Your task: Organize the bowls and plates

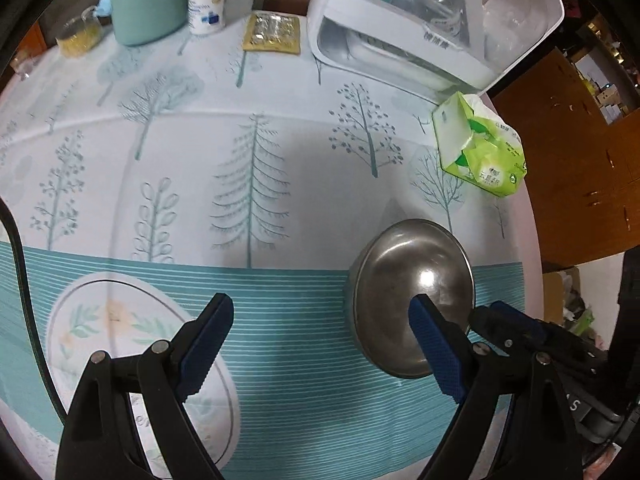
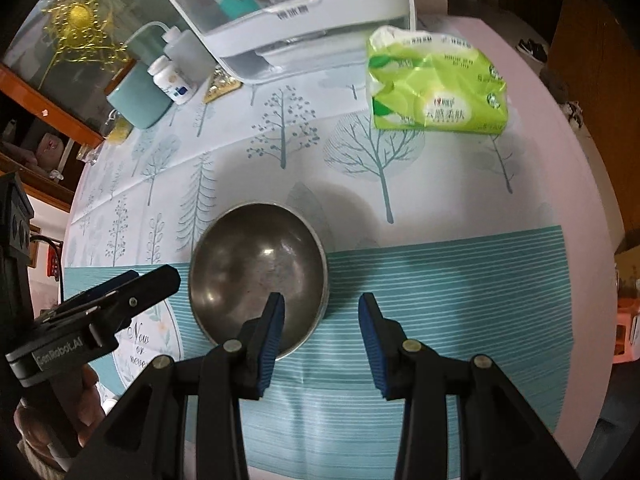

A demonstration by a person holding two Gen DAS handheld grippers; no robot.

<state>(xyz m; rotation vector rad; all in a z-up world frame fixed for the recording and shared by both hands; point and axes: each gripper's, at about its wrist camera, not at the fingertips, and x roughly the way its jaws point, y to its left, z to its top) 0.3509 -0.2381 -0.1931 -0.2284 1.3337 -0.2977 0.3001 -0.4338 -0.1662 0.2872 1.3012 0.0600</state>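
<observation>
A steel bowl (image 1: 412, 296) stands upright on the tablecloth; it also shows in the right wrist view (image 2: 256, 272). A white plate with a flower print (image 1: 120, 328) lies to its left, and its edge shows in the right wrist view (image 2: 148, 340). My left gripper (image 1: 320, 340) is open and empty, its left finger over the plate, its right finger over the bowl's near side. My right gripper (image 2: 322, 320) is open and empty, its left finger over the bowl's near rim, its right finger outside the bowl. The right gripper also shows in the left wrist view (image 1: 504, 320).
A white dish rack (image 1: 432, 24) stands at the back of the table. A green tissue pack (image 1: 480, 148) lies near the right edge. A teal mug (image 1: 148, 4), a pill bottle (image 1: 206, 0) and a foil packet (image 1: 272, 34) stand at the back.
</observation>
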